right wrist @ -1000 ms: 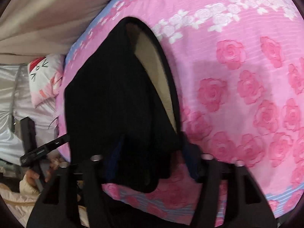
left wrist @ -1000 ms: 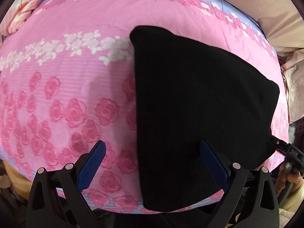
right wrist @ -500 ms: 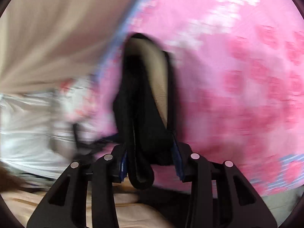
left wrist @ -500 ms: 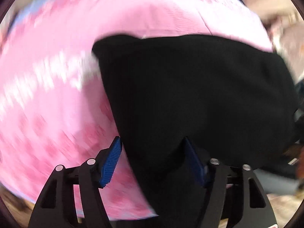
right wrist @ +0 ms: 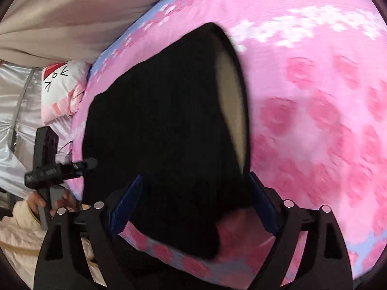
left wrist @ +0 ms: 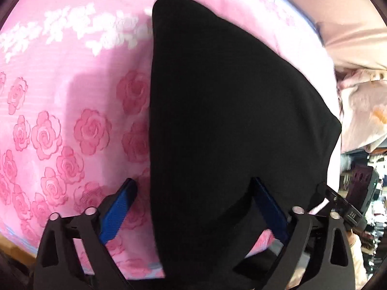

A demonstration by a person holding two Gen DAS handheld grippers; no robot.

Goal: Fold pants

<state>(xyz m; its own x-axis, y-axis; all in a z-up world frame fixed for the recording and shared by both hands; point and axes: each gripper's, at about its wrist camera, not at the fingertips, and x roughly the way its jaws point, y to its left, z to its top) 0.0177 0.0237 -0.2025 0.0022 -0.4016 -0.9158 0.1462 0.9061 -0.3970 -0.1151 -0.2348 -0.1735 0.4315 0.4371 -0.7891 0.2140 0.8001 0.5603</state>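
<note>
The black pants [left wrist: 229, 125] lie folded into a thick bundle on the pink rose-print bedspread [left wrist: 60, 111]. In the right wrist view the pants [right wrist: 159, 120] show a beige lining along their right edge. My left gripper [left wrist: 193, 207] is open, its blue-padded fingers wide apart on either side of the bundle's near end. My right gripper [right wrist: 193, 205] is open too, its fingers apart around the bundle's near edge, where the cloth hangs over the bed's edge. Neither gripper pinches the cloth.
A beige blanket [right wrist: 72, 12] lies along the far side of the bed. A cartoon-face pillow [right wrist: 63, 84] sits beyond the bed's corner. The other gripper [right wrist: 48, 169] and the hand holding it show at the left. Cluttered shelves [left wrist: 362, 181] stand off the bed's right edge.
Both grippers were closed on the pants half a second ago and have opened wide. The bundle now rests on the bed.
</note>
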